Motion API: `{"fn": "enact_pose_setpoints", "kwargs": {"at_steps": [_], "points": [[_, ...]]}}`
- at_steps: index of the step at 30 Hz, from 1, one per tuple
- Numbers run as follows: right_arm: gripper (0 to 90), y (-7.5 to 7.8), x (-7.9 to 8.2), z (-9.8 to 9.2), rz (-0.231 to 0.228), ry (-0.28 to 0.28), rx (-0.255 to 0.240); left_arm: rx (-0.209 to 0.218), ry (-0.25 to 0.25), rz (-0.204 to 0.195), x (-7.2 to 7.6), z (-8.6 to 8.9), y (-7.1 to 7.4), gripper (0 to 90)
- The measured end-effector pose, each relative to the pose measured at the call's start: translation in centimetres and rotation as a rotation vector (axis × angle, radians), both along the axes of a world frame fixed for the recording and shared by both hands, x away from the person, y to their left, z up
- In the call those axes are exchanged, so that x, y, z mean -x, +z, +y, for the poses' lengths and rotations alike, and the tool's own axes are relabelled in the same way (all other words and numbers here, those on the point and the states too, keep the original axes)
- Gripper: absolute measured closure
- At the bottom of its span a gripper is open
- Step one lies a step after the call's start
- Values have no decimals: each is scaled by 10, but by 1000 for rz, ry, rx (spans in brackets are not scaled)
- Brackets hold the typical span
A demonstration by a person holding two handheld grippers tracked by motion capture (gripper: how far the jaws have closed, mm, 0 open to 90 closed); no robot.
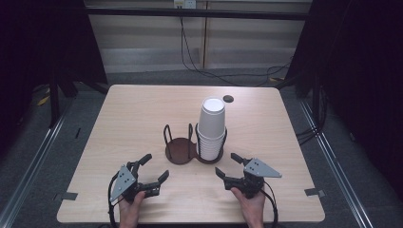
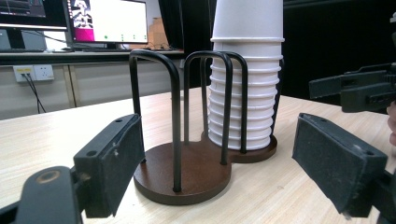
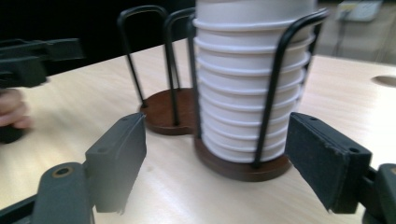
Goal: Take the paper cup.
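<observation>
A stack of plain white paper cups, unmarked and ribbed at the rims, is seated in the right ring of a brown wooden two-ring holder with black wire hoops, ahead of both claws. The left claw and right claw are held apart, empty, over the pale wood-grain surface.

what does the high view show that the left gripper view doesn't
High view alone: the whole table outline, the dark hole near its far edge, both hands, the floor cables. Left gripper view alone: monitors and a wall socket behind the table. Both: the stack of white cups in the two-bay holder, with the other bay empty, and both grippers open.
</observation>
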State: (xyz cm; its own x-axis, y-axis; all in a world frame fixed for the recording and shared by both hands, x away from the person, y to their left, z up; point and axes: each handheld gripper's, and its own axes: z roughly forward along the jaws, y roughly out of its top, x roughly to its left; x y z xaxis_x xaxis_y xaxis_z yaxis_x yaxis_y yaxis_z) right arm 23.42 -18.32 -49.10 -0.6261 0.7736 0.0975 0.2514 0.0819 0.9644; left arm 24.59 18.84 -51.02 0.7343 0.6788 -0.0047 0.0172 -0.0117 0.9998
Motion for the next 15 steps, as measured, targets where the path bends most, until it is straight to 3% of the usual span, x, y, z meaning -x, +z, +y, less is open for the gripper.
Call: {"fn": "enact_pose_setpoints", "kwargs": {"at_steps": [3, 6, 9, 15], "points": [[247, 6, -2, 1, 20, 30, 25, 0, -5, 1, 0, 0, 0, 160], [262, 12, -5, 0, 61, 66, 4, -4, -3, -4, 0, 0, 0, 160], [284, 18, -4, -3, 25, 85, -28, 1, 0, 0, 0, 0, 0, 160], [268, 31, -15, -3, 66, 104, -26, 1, 26, 1, 1, -1, 0, 160]]}}
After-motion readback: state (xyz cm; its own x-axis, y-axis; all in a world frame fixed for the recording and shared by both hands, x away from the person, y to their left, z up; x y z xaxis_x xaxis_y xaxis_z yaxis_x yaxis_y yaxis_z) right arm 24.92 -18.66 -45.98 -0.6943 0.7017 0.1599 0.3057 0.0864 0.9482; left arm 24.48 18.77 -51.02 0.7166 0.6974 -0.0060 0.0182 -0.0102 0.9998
